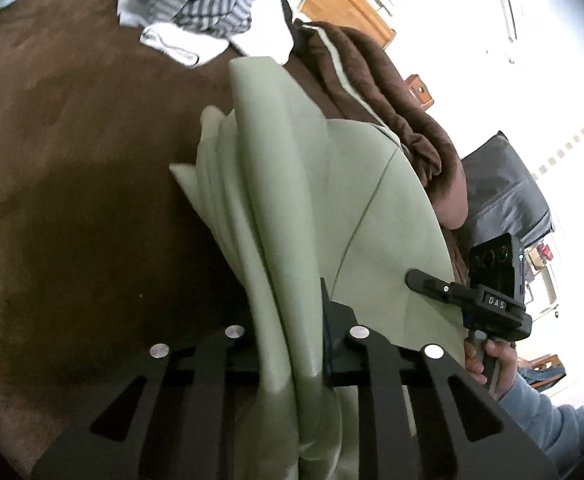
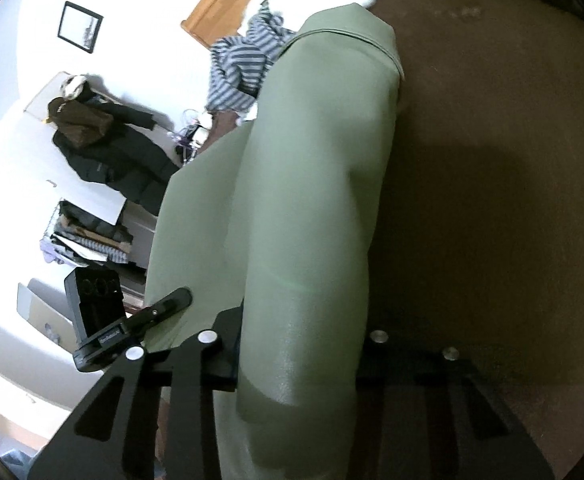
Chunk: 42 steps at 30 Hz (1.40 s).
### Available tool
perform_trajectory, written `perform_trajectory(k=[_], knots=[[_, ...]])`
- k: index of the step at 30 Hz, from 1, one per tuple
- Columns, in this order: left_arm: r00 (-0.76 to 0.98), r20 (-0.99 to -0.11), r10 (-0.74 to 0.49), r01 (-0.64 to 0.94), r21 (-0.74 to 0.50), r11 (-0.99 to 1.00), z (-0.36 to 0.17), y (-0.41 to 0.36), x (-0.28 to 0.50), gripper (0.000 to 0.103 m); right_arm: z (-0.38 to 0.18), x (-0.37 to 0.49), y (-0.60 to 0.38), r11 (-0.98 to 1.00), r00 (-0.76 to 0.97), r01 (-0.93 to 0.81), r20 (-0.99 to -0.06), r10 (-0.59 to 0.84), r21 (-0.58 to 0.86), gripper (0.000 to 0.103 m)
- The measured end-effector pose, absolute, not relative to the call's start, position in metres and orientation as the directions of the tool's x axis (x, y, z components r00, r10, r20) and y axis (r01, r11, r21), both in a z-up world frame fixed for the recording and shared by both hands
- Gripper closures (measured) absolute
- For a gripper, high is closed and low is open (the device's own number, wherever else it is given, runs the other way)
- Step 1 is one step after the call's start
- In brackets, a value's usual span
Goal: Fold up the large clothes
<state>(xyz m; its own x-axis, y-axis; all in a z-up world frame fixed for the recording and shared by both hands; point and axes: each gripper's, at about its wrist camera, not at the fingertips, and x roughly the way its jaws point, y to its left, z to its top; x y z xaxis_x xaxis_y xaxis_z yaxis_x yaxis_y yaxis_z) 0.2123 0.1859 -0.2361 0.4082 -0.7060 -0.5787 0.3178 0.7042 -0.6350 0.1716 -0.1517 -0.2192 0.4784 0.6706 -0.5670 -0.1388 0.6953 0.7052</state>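
A large sage-green garment (image 1: 292,180) hangs bunched in folds over a brown bed cover (image 1: 71,140). In the left wrist view my left gripper (image 1: 292,332) is shut on a gathered edge of it, and the cloth hides the left finger. To the right, my right gripper (image 1: 420,282) pinches the same garment's edge, held by a hand (image 1: 492,364). In the right wrist view my right gripper (image 2: 300,332) is shut on a thick fold of the green garment (image 2: 324,160). The left gripper (image 2: 179,298) grips the cloth's edge at the lower left.
A heap of striped and white clothes (image 1: 203,4) lies at the far side of the bed, beside a rumpled brown blanket (image 1: 372,92). A dark grey cushion (image 1: 508,192) sits to the right. Off the bed, a black coat (image 2: 103,148) hangs above stacked items (image 2: 87,236).
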Motion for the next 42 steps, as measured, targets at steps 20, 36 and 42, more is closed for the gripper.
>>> perform_trajectory(k=[20,36,42], knots=[[0.479,-0.575,-0.663,0.337,-0.577,0.744,-0.139,0.160,0.129,0.086,-0.122,0.096,-0.165,0.688,0.495,-0.256,-0.519,0.697,0.679,0.072],[0.608,-0.579,-0.543,0.230,-0.526,0.819,-0.107,0.227,0.079,0.086,-0.095,0.104,-0.100,0.619,0.373,-0.420,-0.495,0.785,0.664,0.072],[0.665,-0.609,-0.433,0.111,-0.493,0.863,-0.105,0.303,0.049,0.086,-0.093,0.108,-0.019,0.559,0.273,-0.490,-0.491,0.827,0.669,0.072]])
